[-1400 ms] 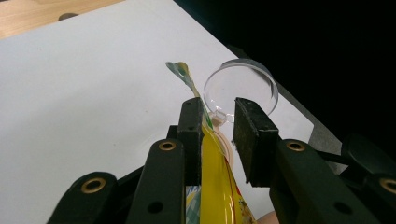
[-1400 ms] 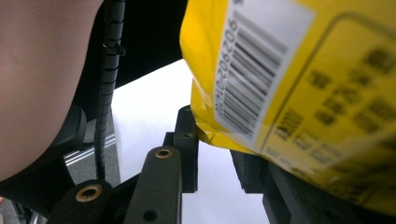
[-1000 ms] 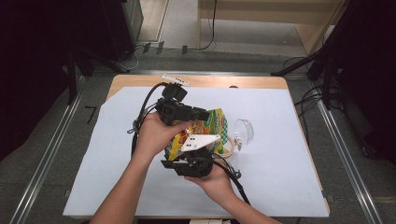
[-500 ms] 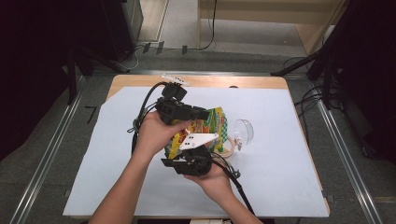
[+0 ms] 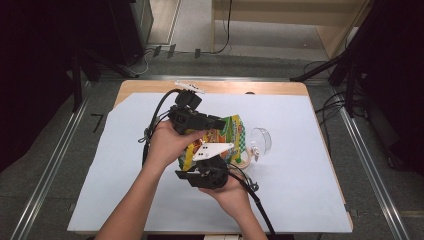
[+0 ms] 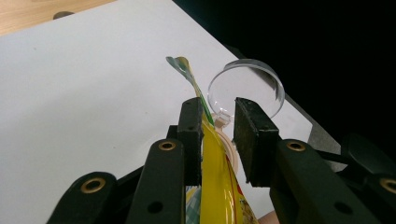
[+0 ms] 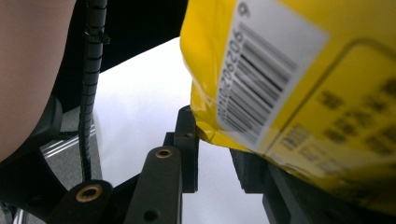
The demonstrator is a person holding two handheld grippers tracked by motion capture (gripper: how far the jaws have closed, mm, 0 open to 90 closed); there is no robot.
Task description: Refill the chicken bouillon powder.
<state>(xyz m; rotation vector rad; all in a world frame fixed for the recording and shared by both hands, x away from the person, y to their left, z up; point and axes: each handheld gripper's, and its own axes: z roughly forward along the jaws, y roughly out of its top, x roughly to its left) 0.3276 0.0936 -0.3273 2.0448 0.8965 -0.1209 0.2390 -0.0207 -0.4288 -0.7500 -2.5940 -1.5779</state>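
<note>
Yellow snack bag (image 5: 220,140) held up off the table (image 5: 125,210), roughly over its middle — between both grippers. A clear round lid (image 5: 261,141) and a pale ring-shaped piece (image 5: 242,159) lie just beside it, toward the table's right edge.

Left gripper (image 6: 218,122): the bag's edge runs up between the jaws and lies against one pad; the other pad stands off it with a gap. Not clamped, as far as that view shows.

Right gripper (image 7: 212,154): the bag's barcode corner hangs over the jaws and hides the gap between them; grasping or loose — cannot tell.

Handling, by judgement: light, soft crinkly film, glossy and likely slippery; the contents probably crush easily. Best hold is the flat sealed edge or a corner, pinched well in, not the puffed body.
</note>
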